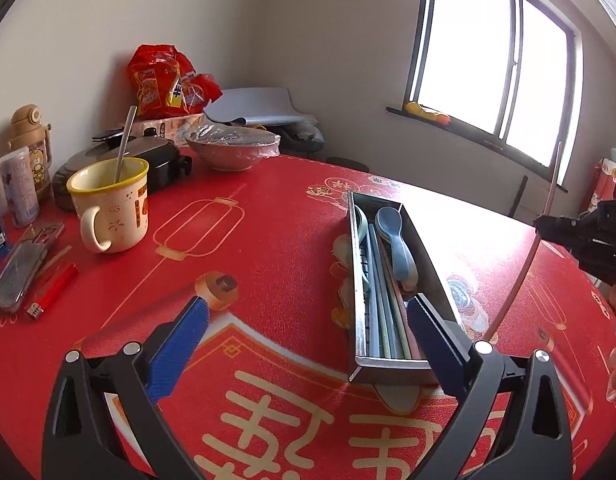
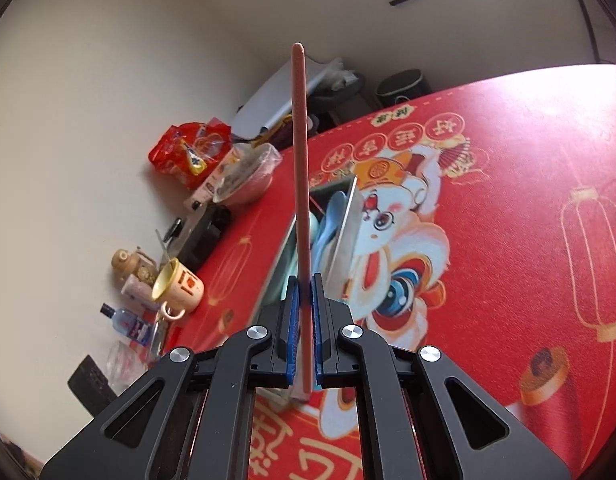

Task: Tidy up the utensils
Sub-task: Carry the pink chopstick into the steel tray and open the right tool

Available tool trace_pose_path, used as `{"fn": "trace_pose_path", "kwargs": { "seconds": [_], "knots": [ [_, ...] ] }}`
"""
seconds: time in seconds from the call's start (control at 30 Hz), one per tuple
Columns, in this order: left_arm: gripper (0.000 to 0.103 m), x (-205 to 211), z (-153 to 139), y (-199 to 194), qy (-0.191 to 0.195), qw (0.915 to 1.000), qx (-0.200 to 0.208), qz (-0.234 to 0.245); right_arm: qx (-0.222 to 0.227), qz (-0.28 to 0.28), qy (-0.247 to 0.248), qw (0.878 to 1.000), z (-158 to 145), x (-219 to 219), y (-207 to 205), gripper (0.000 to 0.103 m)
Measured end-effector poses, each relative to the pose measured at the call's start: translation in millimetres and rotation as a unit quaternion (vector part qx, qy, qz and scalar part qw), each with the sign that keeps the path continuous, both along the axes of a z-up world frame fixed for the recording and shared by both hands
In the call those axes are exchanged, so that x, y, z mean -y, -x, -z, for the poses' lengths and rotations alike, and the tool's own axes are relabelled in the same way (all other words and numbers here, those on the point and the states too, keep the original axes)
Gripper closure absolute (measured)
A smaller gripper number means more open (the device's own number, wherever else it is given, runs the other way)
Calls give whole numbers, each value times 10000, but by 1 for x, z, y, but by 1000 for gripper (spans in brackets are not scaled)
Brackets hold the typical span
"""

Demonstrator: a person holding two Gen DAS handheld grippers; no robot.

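A steel utensil box (image 1: 436, 264) stands on the red tablecloth, holding chopsticks (image 1: 382, 304) and a blue spoon (image 1: 396, 236). My left gripper (image 1: 308, 312) is open and empty; its right finger is at the box's near end. My right gripper (image 2: 304, 284) is shut on a pink chopstick (image 2: 301, 168), held in the air above and in front of the box (image 2: 348, 232). In the left wrist view, the right gripper (image 1: 548, 224) is at the far right with the chopstick (image 1: 524, 272) slanting down.
A yellow-rimmed mug (image 1: 112, 204) with a metal spoon stands at the left. Behind it are a black pot (image 1: 164, 160), a covered bowl (image 1: 232, 148) and red snack bags (image 1: 164, 80). A red lighter (image 1: 58, 286), a die and a metal case lie at the left edge.
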State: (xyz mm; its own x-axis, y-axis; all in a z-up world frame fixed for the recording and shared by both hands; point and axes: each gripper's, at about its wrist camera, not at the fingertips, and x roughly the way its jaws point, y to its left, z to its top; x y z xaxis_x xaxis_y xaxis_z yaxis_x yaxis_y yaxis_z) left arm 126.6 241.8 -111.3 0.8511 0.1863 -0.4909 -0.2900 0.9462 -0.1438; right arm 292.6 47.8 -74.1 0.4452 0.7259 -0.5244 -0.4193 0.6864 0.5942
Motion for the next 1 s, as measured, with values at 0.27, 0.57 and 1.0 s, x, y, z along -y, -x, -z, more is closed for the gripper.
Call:
{"fn": "trace_pose_path", "kwargs": {
  "seconds": [0.27,0.57,1.0],
  "knots": [
    [6,1,0,-1,-4,10000,-52,-15,164,-313,16,9994,-12,-38,-1,97],
    [6,-6,3,-3,143,9998,-106,-97,-429,-519,428,9968,37,-97,-26,97],
    [6,-13,7,-6,392,9990,-171,-105,-774,-240,881,9928,69,-112,-43,93]
  ]
}}
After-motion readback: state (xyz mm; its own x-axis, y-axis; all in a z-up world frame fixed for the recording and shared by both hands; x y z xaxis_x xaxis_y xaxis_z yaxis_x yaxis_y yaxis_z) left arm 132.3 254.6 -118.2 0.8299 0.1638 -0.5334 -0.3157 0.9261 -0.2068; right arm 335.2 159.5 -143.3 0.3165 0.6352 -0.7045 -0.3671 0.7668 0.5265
